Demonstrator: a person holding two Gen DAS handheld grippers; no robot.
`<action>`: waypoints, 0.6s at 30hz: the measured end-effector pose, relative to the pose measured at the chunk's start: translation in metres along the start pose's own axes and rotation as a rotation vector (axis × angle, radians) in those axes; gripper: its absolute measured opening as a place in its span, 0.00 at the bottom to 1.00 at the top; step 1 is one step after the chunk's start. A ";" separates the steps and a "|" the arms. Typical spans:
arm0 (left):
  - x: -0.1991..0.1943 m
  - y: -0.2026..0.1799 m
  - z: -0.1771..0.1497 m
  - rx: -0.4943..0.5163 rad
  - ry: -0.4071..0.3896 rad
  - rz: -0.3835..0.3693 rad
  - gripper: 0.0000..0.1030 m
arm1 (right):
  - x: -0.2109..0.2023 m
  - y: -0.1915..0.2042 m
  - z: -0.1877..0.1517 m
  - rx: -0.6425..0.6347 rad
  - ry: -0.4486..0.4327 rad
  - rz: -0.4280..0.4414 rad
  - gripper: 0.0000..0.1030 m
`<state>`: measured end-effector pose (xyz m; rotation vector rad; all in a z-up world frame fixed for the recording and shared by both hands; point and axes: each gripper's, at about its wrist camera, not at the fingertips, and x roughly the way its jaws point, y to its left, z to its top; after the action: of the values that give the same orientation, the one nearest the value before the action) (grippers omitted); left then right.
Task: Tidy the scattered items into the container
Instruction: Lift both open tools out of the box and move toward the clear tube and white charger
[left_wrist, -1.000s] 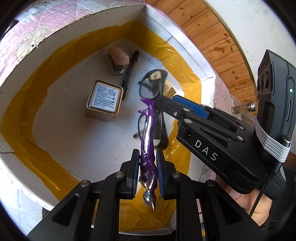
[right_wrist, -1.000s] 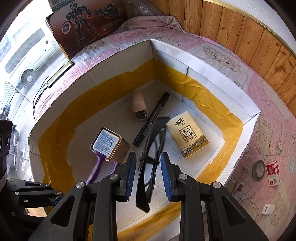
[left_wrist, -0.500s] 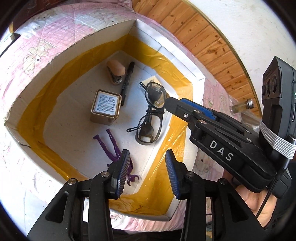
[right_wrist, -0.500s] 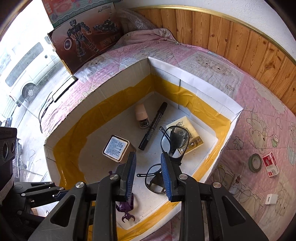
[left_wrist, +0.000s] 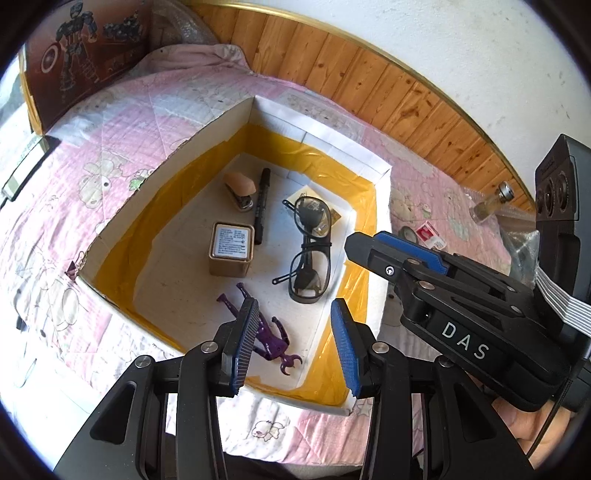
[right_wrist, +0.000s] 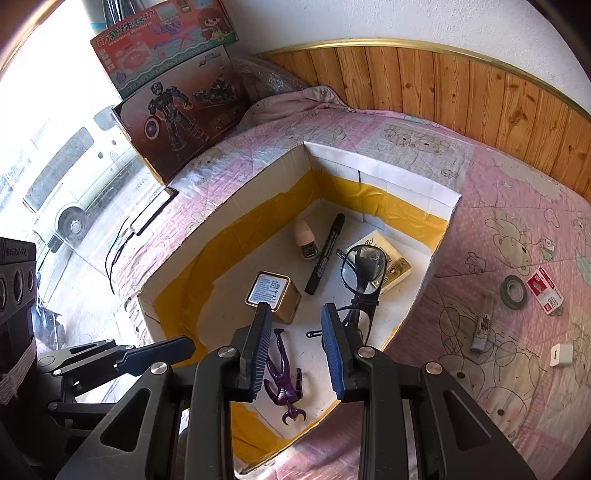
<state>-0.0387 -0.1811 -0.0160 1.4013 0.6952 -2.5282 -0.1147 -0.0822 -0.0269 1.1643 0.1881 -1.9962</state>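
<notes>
1. The left gripper (left_wrist: 293, 341) hangs above the cardboard box (left_wrist: 236, 122), jaws apart, gripping nothing.
2. The right gripper (right_wrist: 295, 347) is likewise parted and empty.
3. The purple figure (left_wrist: 267, 334) and glasses (left_wrist: 308, 251) lie on the box floor.

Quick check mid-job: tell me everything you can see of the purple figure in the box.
The purple figure is a small glossy toy that looks like plastic, with thin arms, legs spread, and a pronged, claw-like end pointing to the box's near edge. It lies flat on the white floor of the cardboard box, near the yellow-taped near wall, below the square tin. Nothing grips it; only the floor seems to touch it.
</notes>
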 end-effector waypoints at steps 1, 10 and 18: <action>-0.003 -0.002 -0.001 0.005 -0.007 0.003 0.42 | -0.004 0.002 -0.001 -0.001 -0.008 -0.001 0.29; -0.033 -0.009 -0.014 0.033 -0.072 0.005 0.42 | -0.045 0.015 -0.013 -0.002 -0.110 0.003 0.30; -0.055 -0.006 -0.034 0.034 -0.137 -0.003 0.42 | -0.075 0.017 -0.035 0.059 -0.217 0.034 0.36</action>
<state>0.0151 -0.1640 0.0166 1.2239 0.6330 -2.6205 -0.0601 -0.0349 0.0163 0.9711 -0.0012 -2.0923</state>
